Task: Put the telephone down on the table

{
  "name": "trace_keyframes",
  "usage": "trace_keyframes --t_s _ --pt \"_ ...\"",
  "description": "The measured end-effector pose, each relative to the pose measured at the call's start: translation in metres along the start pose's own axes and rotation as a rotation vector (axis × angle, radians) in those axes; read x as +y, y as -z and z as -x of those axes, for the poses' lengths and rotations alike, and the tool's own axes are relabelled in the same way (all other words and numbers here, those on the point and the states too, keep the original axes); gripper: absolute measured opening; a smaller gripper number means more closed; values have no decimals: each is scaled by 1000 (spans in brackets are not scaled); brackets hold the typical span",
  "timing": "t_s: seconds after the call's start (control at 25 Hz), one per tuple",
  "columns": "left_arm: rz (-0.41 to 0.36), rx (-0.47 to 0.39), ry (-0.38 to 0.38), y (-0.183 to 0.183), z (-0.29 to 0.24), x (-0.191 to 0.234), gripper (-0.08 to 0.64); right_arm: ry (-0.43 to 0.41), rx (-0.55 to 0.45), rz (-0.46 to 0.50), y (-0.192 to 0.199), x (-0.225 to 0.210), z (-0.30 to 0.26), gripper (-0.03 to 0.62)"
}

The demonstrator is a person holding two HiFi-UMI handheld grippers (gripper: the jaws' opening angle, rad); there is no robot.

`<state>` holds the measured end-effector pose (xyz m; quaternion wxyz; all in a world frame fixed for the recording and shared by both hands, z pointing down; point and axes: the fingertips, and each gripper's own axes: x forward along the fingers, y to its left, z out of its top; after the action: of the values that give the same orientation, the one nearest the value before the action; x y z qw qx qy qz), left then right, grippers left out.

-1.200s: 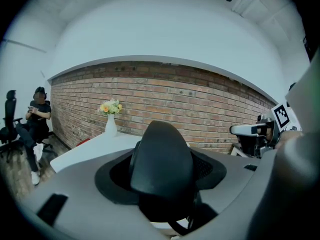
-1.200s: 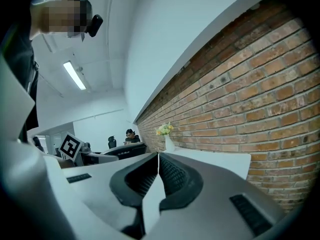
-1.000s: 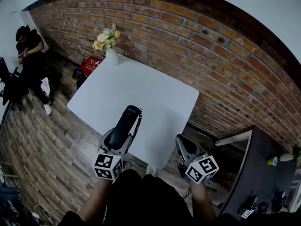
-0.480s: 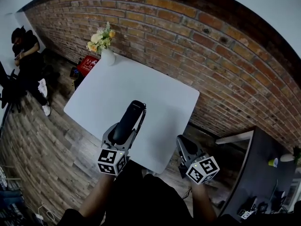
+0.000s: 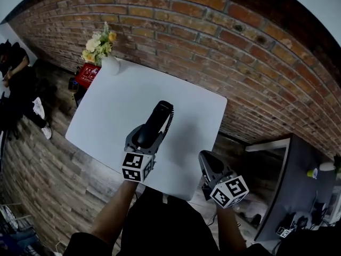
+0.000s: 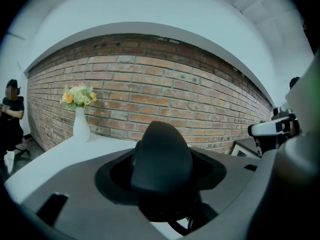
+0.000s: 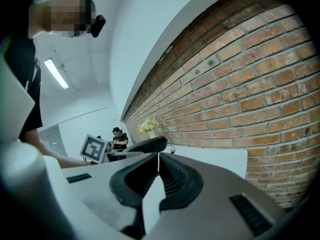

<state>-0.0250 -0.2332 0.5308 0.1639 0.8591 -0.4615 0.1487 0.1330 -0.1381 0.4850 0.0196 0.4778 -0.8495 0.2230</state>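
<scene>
A black telephone handset (image 5: 154, 122) with a coiled cord (image 5: 169, 122) hangs above the middle of the white table (image 5: 106, 111). My left gripper (image 5: 145, 138) is shut on its near end. In the left gripper view the handset (image 6: 161, 156) fills the space between the jaws and points towards the brick wall. My right gripper (image 5: 206, 161) is shut with nothing in it, just off the table's near right corner. From the right gripper view the jaws of that gripper (image 7: 158, 176) meet at the tips, and the handset (image 7: 147, 145) shows beyond them.
A white vase of flowers (image 5: 109, 63) stands at the table's far left corner. A brick wall (image 5: 224, 41) runs behind the table. On the floor lie a red box (image 5: 87, 73) and, farther left, a seated person (image 5: 13, 84). A dark desk (image 5: 303, 185) is at the right.
My left gripper has carried the handset forward, from the table's near edge to over its middle. The right gripper has stayed where it was.
</scene>
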Motion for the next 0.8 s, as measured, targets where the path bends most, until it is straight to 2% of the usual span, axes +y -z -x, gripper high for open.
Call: trace_keyframes --t_s 0.2,0.56,0.8 --pt "8 5 18 7 -45 16 278 23 29 -16 12 -5 -23 23" --pt "7 51 -17 37 -108 46 279 101 47 -38 32 -32 -70 23" --pt "6 78 -33 52 -144 66 279 96 81 -50 48 -38 -102 23"
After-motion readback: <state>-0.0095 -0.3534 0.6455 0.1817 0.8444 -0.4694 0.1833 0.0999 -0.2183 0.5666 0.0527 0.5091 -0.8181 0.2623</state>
